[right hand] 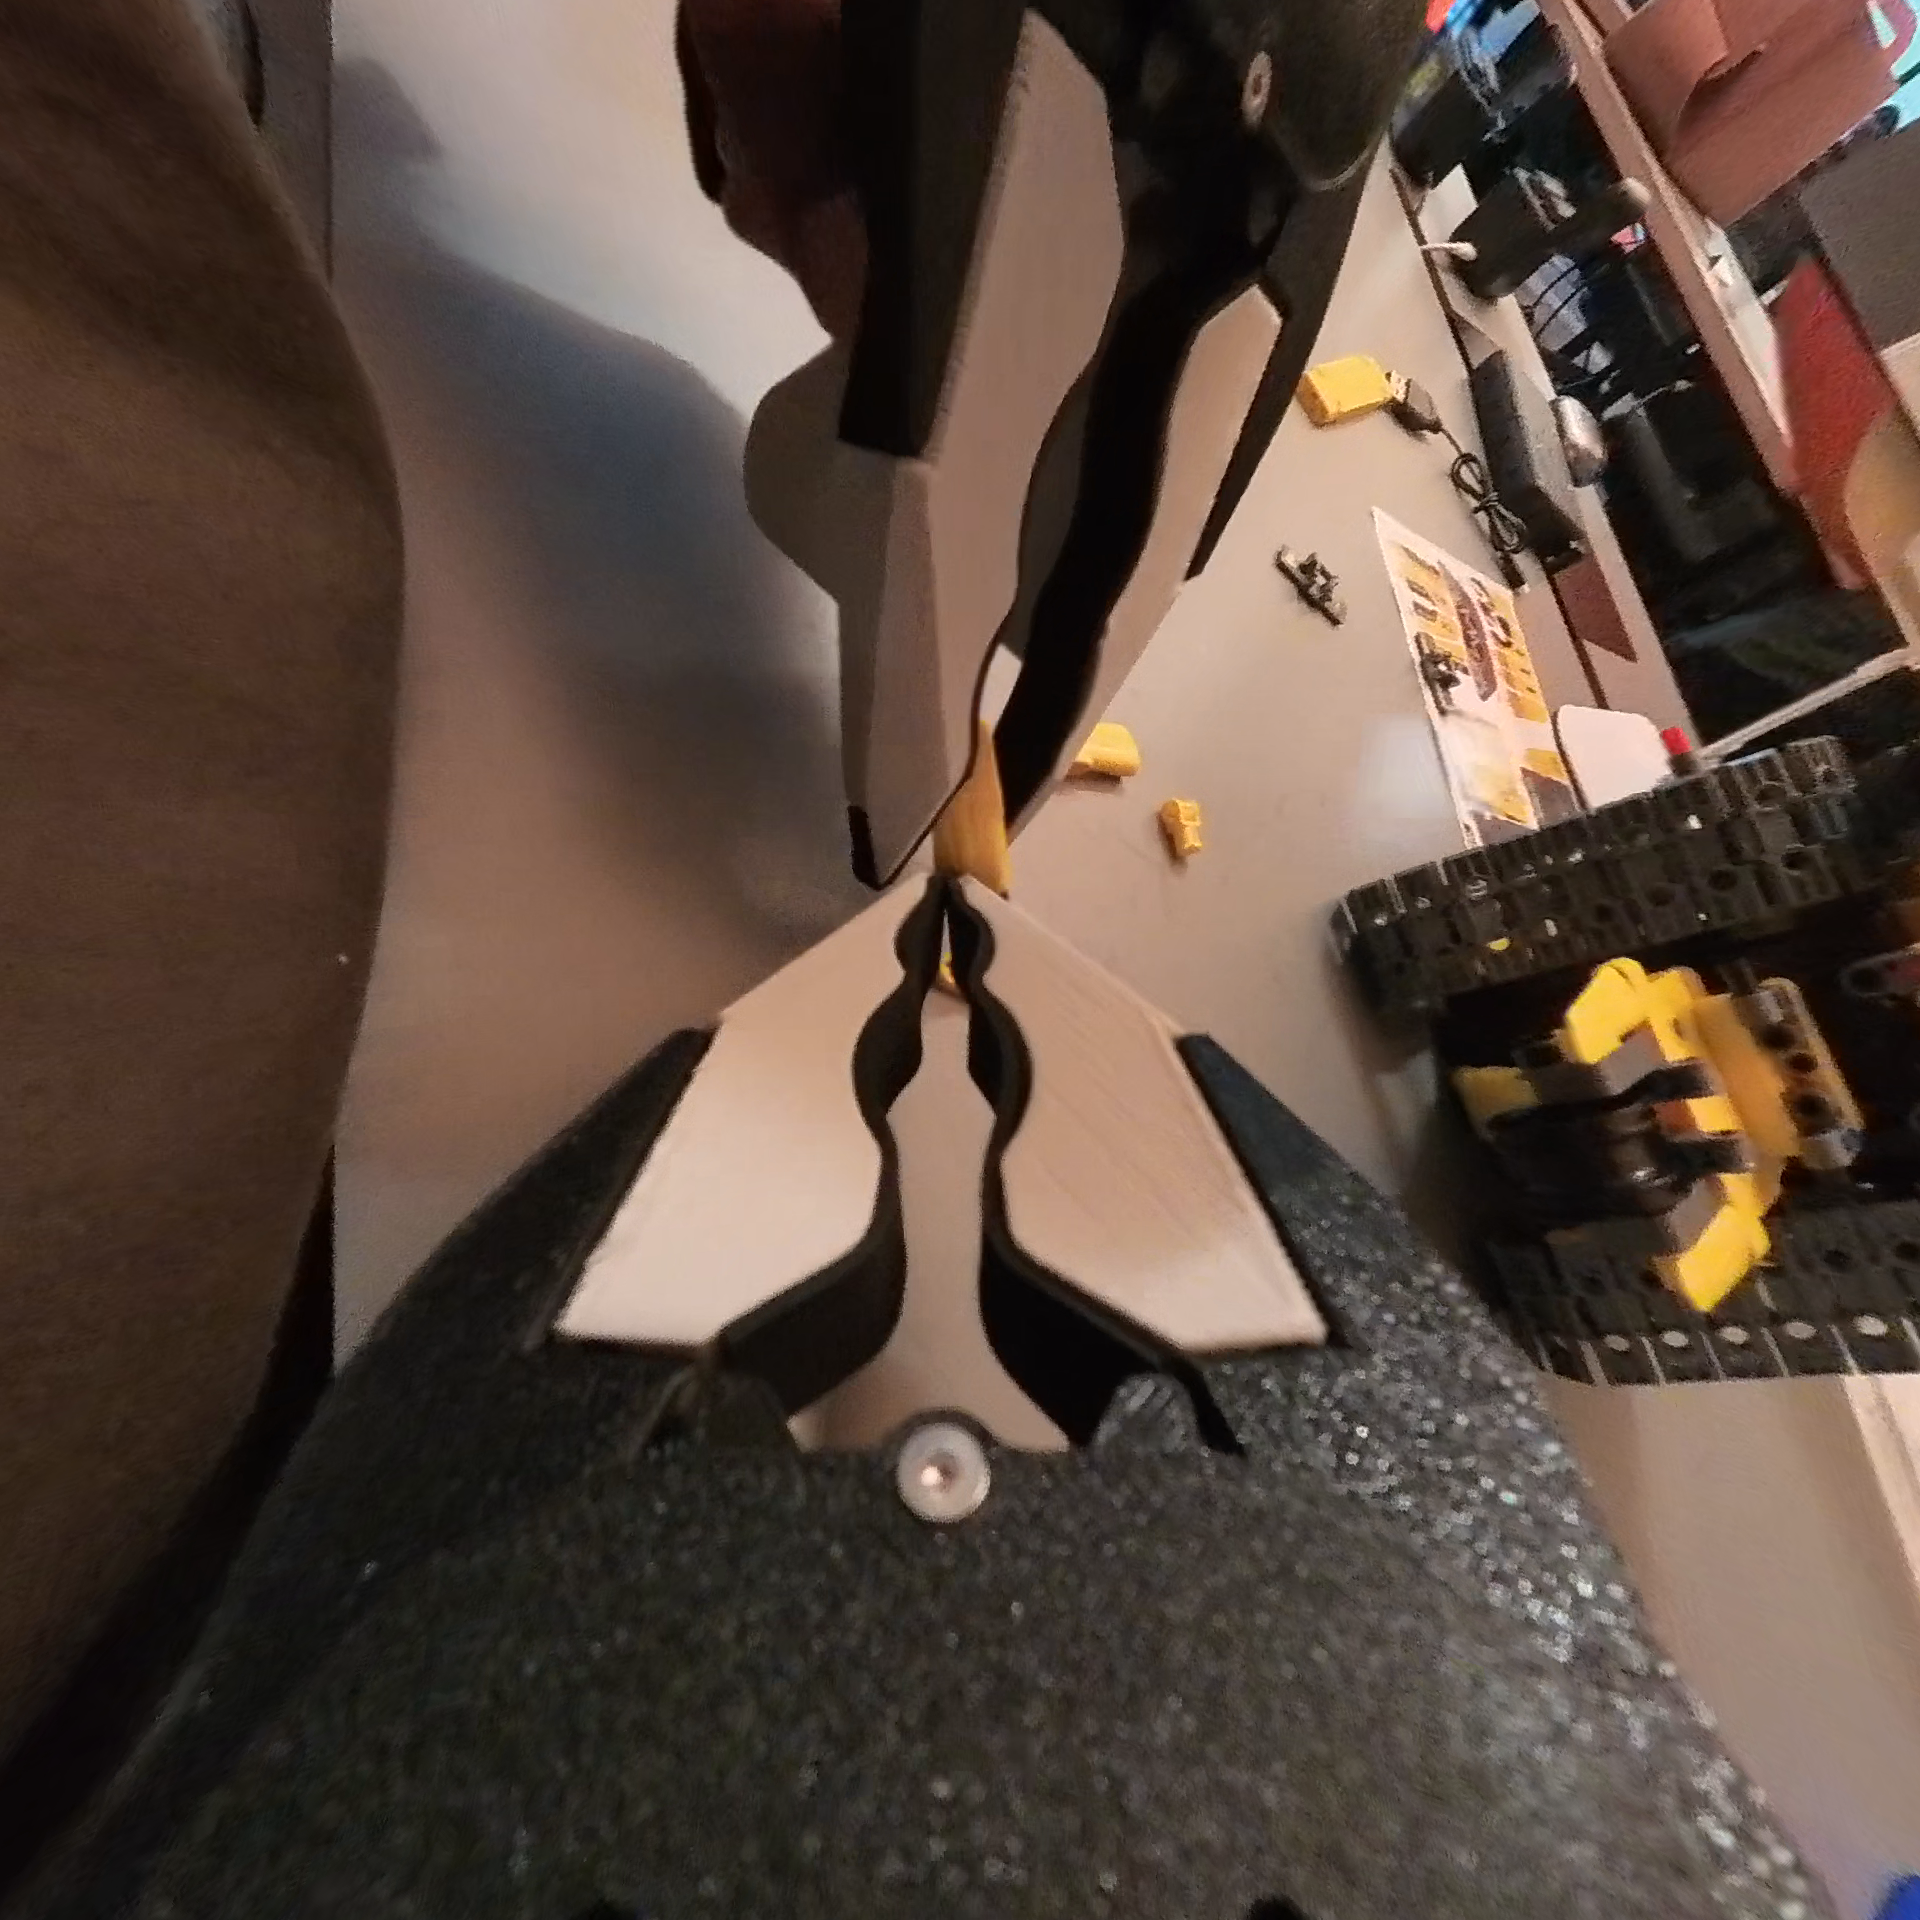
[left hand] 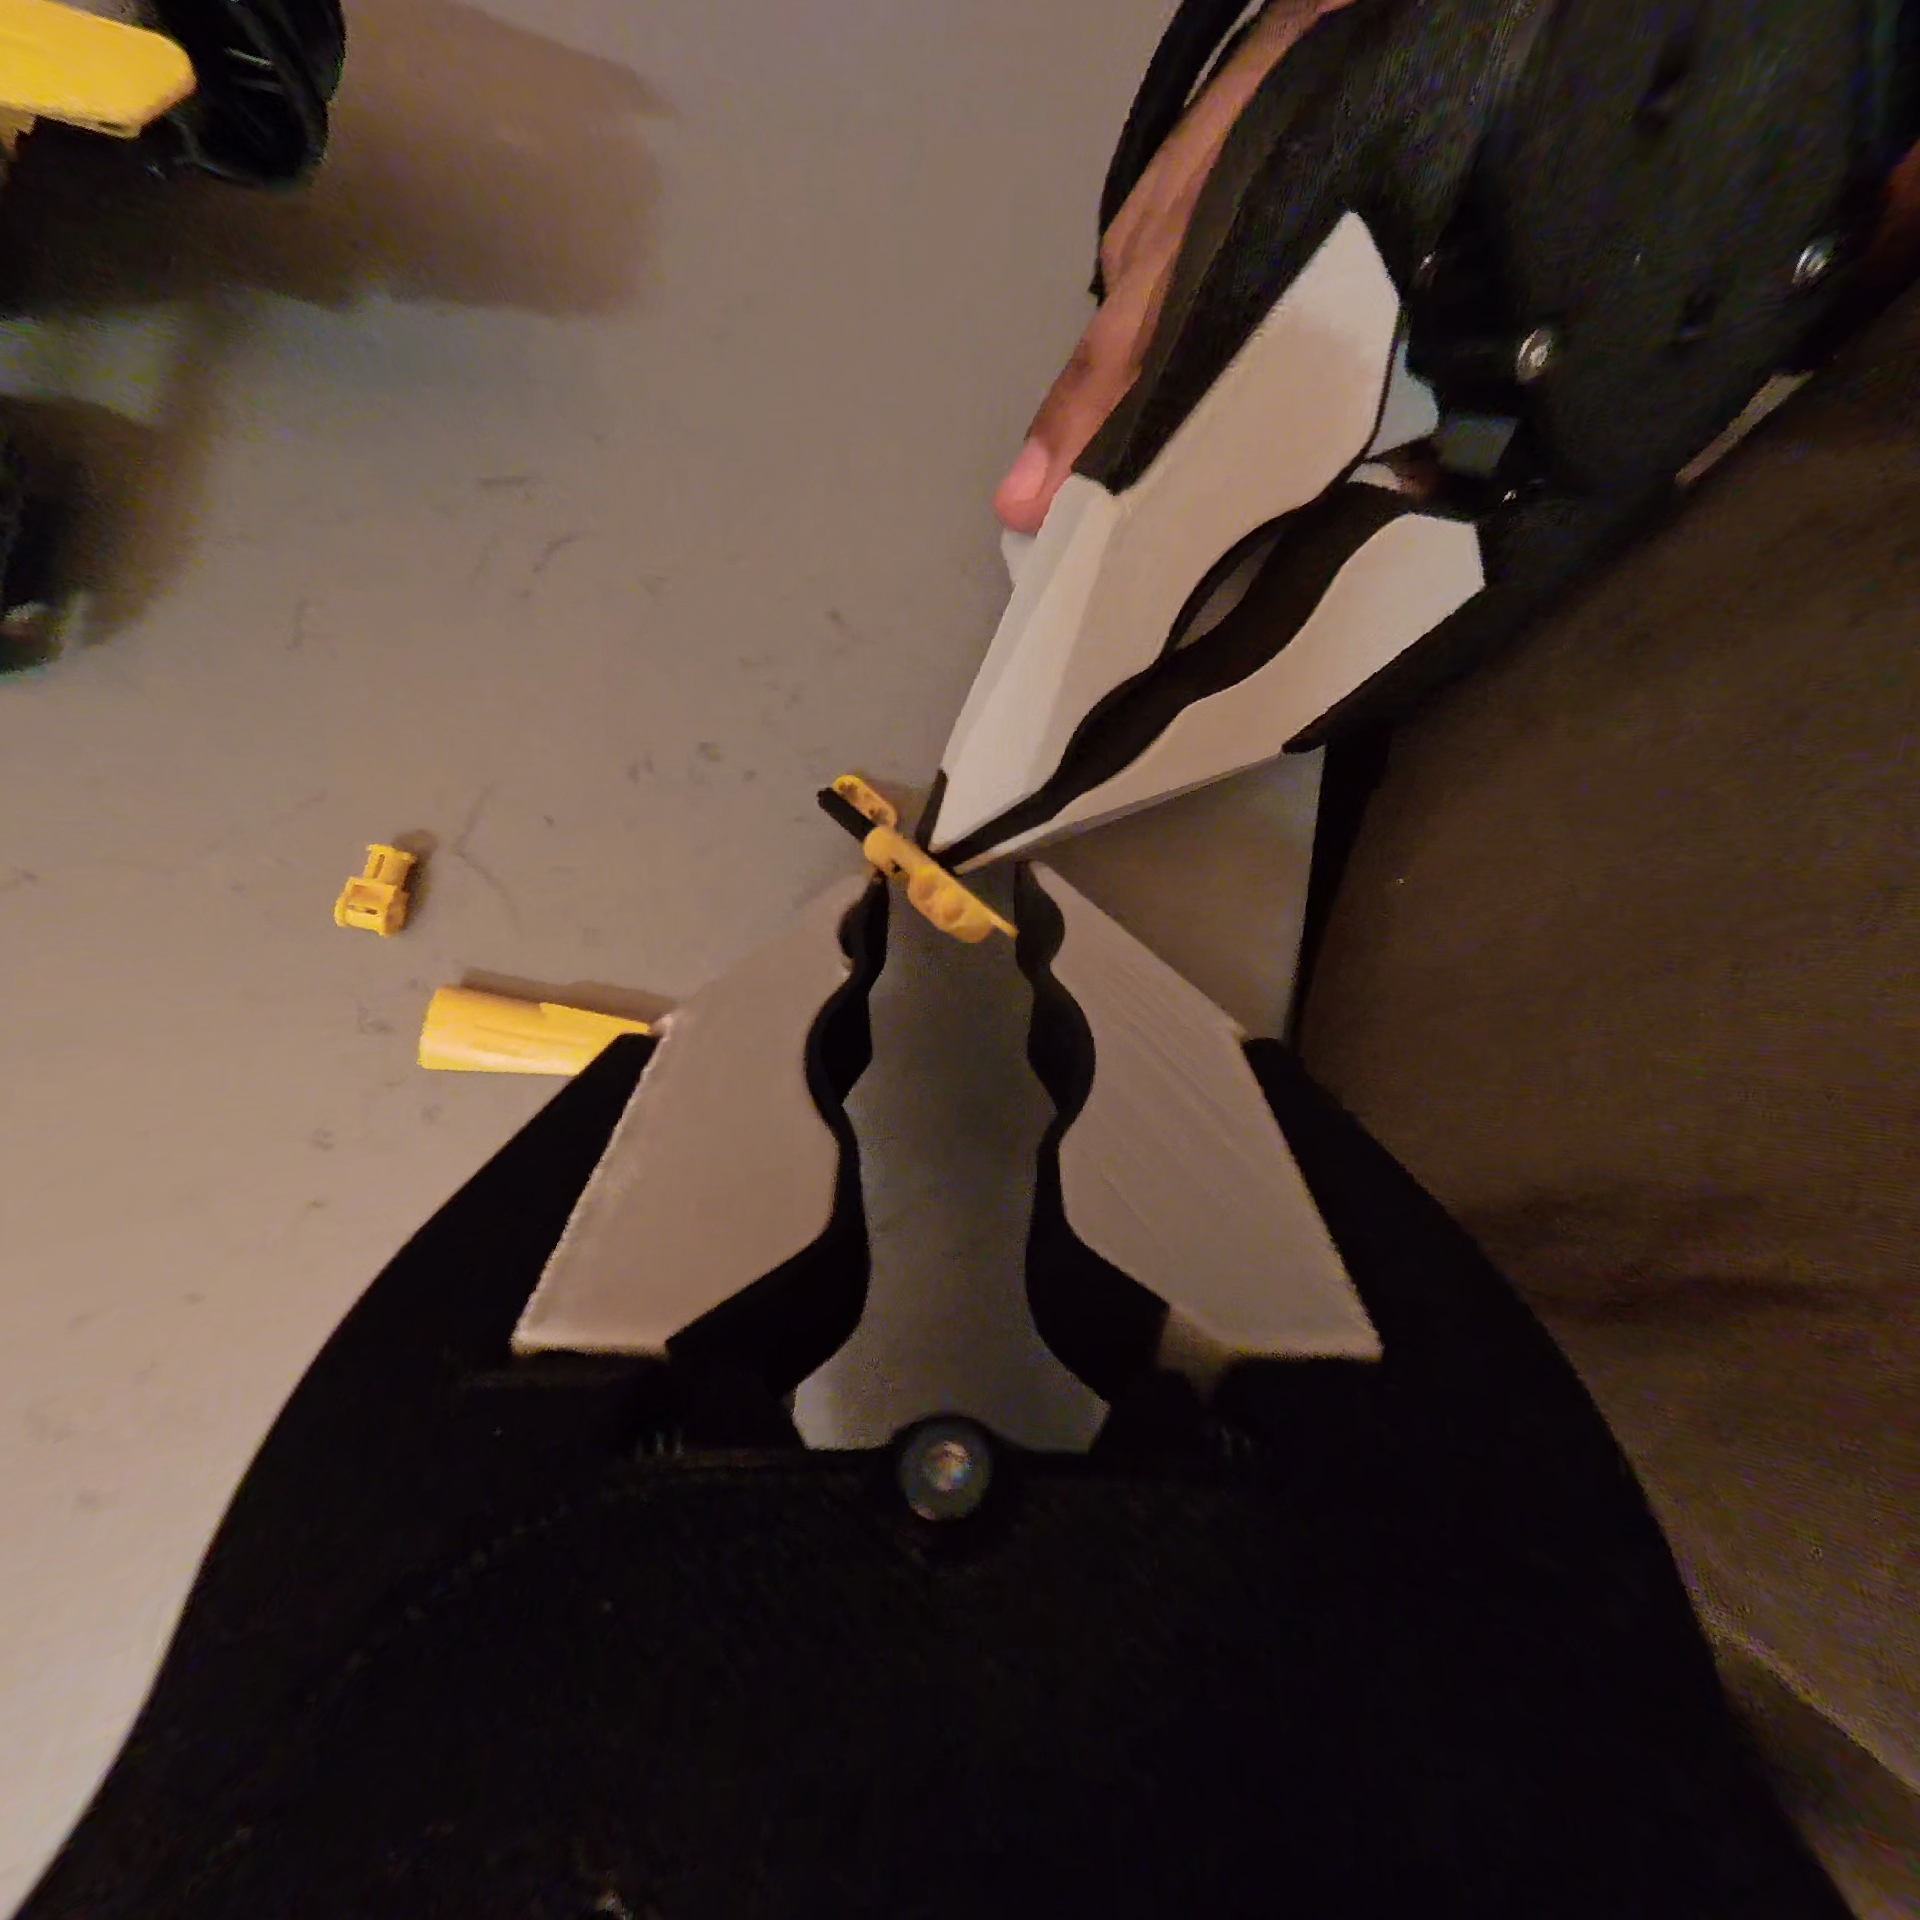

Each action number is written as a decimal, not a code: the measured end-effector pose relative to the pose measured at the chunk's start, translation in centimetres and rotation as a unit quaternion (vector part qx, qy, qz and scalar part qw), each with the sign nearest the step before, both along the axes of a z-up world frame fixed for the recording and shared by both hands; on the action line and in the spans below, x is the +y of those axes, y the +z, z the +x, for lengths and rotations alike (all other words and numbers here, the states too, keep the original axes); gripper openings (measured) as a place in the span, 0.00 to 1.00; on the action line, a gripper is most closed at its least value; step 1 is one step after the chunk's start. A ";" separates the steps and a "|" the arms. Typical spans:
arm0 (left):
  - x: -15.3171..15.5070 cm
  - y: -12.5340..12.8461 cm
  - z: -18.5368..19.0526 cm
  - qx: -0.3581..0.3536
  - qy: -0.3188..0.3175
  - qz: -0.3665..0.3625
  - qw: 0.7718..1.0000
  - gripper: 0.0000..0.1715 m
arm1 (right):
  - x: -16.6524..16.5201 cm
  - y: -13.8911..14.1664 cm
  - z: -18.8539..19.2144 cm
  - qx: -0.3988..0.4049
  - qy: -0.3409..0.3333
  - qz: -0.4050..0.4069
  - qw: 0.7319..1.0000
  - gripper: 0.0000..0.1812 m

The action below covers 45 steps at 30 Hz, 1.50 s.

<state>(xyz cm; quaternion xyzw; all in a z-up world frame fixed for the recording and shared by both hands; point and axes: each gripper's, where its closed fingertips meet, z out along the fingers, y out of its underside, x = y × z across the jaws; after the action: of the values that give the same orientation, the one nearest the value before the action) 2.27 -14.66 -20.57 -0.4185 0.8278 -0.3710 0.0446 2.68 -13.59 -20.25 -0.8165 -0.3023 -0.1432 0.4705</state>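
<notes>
A small yellow brick piece (left hand: 935,888) with a black pin on its far end is held above the grey table (left hand: 540,644). My left gripper (left hand: 948,896) has its jaws a little apart with the piece spanning between the tips. My right gripper (left hand: 940,847) comes in from the upper right and is pinched shut on the same piece. In the right wrist view my right gripper (right hand: 948,902) is nearly closed on the yellow piece (right hand: 974,826), and my left gripper (right hand: 951,847) comes down from above, gripping it too. A hand (left hand: 1101,343) holds the right gripper.
A small yellow connector (left hand: 376,891) and a yellow tapered piece (left hand: 520,1032) lie on the table to the left. A black-and-yellow brick-built tracked vehicle (right hand: 1662,1091) stands at the right. A printed sheet (right hand: 1475,665), a yellow box with a cable (right hand: 1345,390) and a small black part (right hand: 1311,582) lie beyond. A person's brown clothing (right hand: 156,727) borders the table. Both grippers' tips are close together, under 4 cm apart. My left gripper's tips are some 9 cm from the small yellow connector (left hand: 376,891). It is also in sight in the right wrist view (right hand: 1185,820).
</notes>
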 end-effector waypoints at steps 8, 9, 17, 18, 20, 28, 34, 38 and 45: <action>-0.4 0.6 0.4 -0.002 0.023 -0.039 0.999 0.09 | -0.4 0.7 0.7 0.027 -0.022 0.016 0.999 0.00; -0.3 0.7 0.6 -0.001 0.030 -0.041 0.999 0.08 | -0.4 0.8 0.9 0.023 -0.027 0.019 0.999 0.00; 1.5 1.4 0.0 0.048 0.064 -0.072 0.994 0.09 | -0.5 2.0 3.3 0.007 -0.075 0.041 0.996 0.01; 1.5 1.6 -0.1 0.051 0.065 -0.071 0.994 0.09 | -0.6 2.1 3.8 0.017 -0.084 0.042 0.995 0.01; 1.4 2.0 -0.3 0.061 0.058 -0.069 0.994 0.02 | -0.7 2.2 4.6 0.049 -0.104 0.041 0.993 0.02; 1.7 2.0 0.1 0.105 0.065 0.007 0.992 0.03 | -1.2 2.7 6.9 0.143 -0.159 0.055 0.975 0.05; 1.1 1.5 0.1 0.139 0.101 0.086 0.981 0.03 | -2.2 4.5 9.7 0.192 -0.220 0.120 0.949 0.06; 0.7 2.1 0.9 0.130 0.179 0.091 0.971 0.03 | -4.0 6.6 11.1 0.208 -0.239 0.201 0.927 0.00; 0.6 1.9 -0.1 0.191 0.256 0.153 0.935 0.03 | -6.0 7.9 12.8 0.313 -0.238 0.254 0.884 0.02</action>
<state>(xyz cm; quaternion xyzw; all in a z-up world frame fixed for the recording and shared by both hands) 2.15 -14.04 -18.64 -0.6675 0.7322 -0.1287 0.0428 15.52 -19.61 -12.33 -0.7191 0.1110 -0.0597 0.6833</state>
